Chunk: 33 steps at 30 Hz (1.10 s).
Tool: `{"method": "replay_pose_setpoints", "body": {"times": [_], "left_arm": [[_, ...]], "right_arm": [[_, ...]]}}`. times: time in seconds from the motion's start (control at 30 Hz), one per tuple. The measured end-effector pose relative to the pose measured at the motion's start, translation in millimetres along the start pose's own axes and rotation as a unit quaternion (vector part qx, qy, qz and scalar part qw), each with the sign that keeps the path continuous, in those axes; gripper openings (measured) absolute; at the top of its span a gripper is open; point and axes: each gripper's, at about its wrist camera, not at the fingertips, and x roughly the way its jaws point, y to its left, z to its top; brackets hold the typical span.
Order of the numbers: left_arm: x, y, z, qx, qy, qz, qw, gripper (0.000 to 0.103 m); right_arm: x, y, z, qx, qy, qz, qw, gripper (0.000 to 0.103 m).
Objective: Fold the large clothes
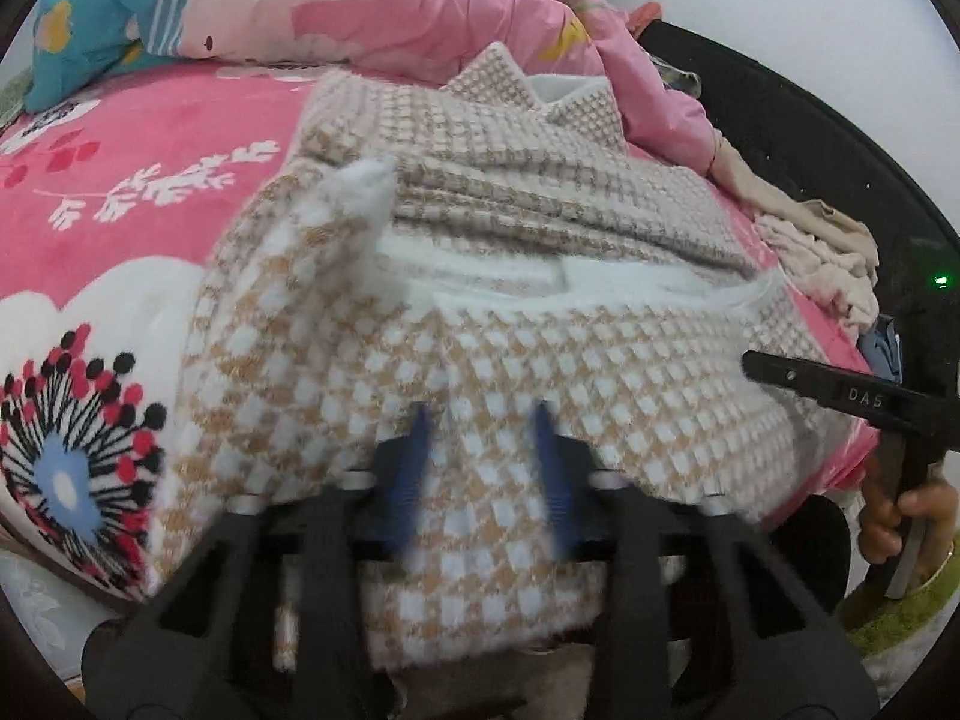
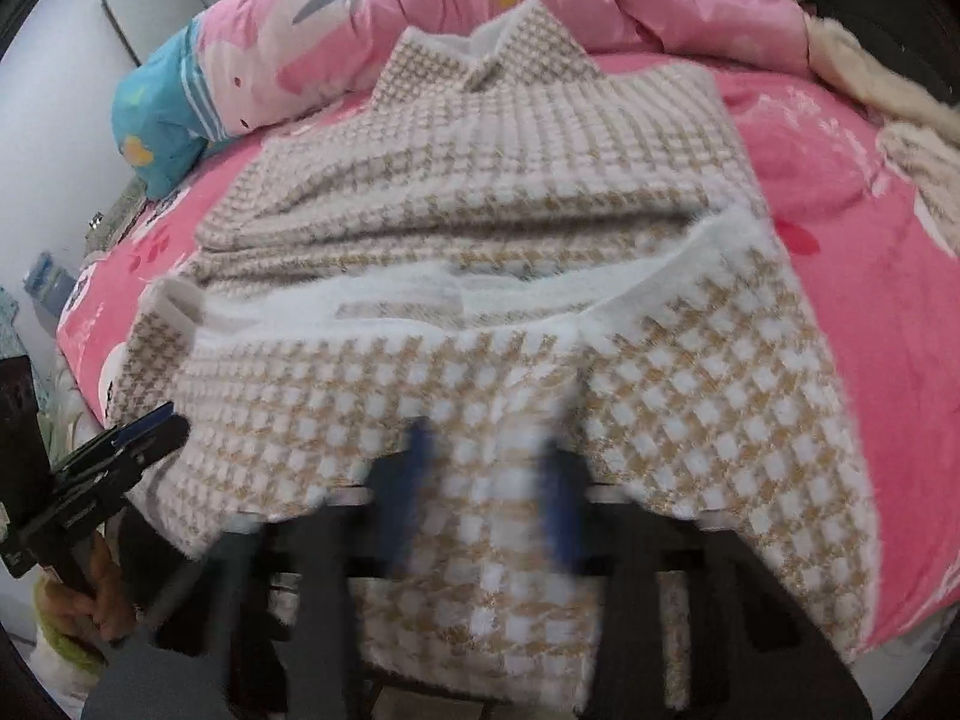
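A large beige-and-white houndstooth garment (image 1: 510, 228) lies on the bed, collar at the far end; it also shows in the right wrist view (image 2: 480, 180). Its near hem is lifted and folded over towards the collar, white lining showing. My left gripper (image 1: 483, 420) is shut on the hem's left part, the cloth bunched between its blue fingers (image 1: 420, 450). My right gripper (image 2: 489, 444) is shut on the hem's right part. The right gripper also shows at the right edge of the left wrist view (image 1: 762, 366), and the left gripper at the left edge of the right wrist view (image 2: 156, 426).
A pink floral bedsheet (image 1: 150, 180) covers the bed. A pink quilt (image 1: 420, 6) and a blue pillow (image 2: 156, 120) lie at the head. Loose beige clothes (image 1: 822, 252) are piled at the bed's right side, next to a black frame (image 1: 780, 138).
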Motion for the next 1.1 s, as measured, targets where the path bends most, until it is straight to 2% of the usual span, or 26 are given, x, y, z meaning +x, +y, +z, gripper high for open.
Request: {"method": "replay_pose_setpoints", "body": {"times": [0.07, 0.1, 0.27, 0.37, 0.43, 0.57, 0.63, 0.73, 0.8, 0.87, 0.93, 0.97, 1.03, 1.1], "left_arm": [[-0.1, -4.3, 0.7, 0.011, -0.003, 0.000, 0.9999, 0.005], [-1.9, -8.1, 1.9, 0.019, -0.009, 0.006, 0.9998, 0.003], [-43.0, -32.0, 17.8, 0.077, -0.087, 0.042, 0.9923, 0.003], [-48.3, -37.5, 34.4, 0.093, -0.115, 0.053, 0.9876, 0.003], [-27.5, -36.1, 39.3, 0.100, -0.099, 0.064, 0.9880, 0.003], [22.9, -17.8, 31.3, 0.088, -0.040, 0.071, 0.9928, 0.003], [19.4, -16.9, 28.8, 0.088, -0.045, 0.071, 0.9926, 0.003], [-0.2, -21.8, 37.7, 0.094, -0.077, 0.070, 0.9901, 0.003], [-2.8, -20.6, 45.6, 0.092, -0.084, 0.066, 0.9900, 0.003], [11.3, -17.3, 48.3, 0.089, -0.072, 0.068, 0.9910, 0.003], [36.4, -11.8, 44.9, 0.087, -0.043, 0.075, 0.9925, 0.003], [43.1, -12.1, 42.6, 0.090, -0.034, 0.079, 0.9921, 0.004], [42.0, -15.7, 39.9, 0.100, -0.039, 0.087, 0.9904, 0.004], [38.3, -12.7, 40.9, 0.092, -0.036, 0.079, 0.9920, 0.004]], "right_arm": [[-10.5, 6.3, -1.6, -0.005, -0.021, -0.011, 1.000, 0.006], [-20.0, 10.4, -2.9, -0.008, -0.035, -0.018, 0.999, 0.006], [-67.4, 20.1, 1.3, -0.014, -0.103, -0.032, 0.994, 0.006], [-69.6, 23.6, 12.7, -0.014, -0.126, -0.042, 0.991, 0.006], [-50.1, 21.3, 20.3, -0.009, -0.119, -0.049, 0.992, 0.005], [13.9, 2.9, 19.3, 0.018, -0.053, -0.044, 0.997, 0.005], [10.2, 2.3, 17.6, 0.024, -0.057, -0.040, 0.997, 0.005], [-15.0, 9.7, 22.9, 0.014, -0.097, -0.044, 0.994, 0.005], [-21.2, 10.5, 25.5, 0.012, -0.109, -0.045, 0.993, 0.005], [-7.0, 8.4, 26.5, 0.005, -0.101, -0.056, 0.993, 0.005], [27.7, 2.9, 22.1, -0.002, -0.051, -0.060, 0.997, 0.008], [34.6, 1.2, 20.9, -0.005, -0.041, -0.061, 0.997, 0.008], [22.7, 2.6, 21.0, -0.014, -0.046, -0.063, 0.997, 0.013], [4.0, 0.7, 22.4, -0.005, -0.057, -0.071, 0.996, 0.029]]}}
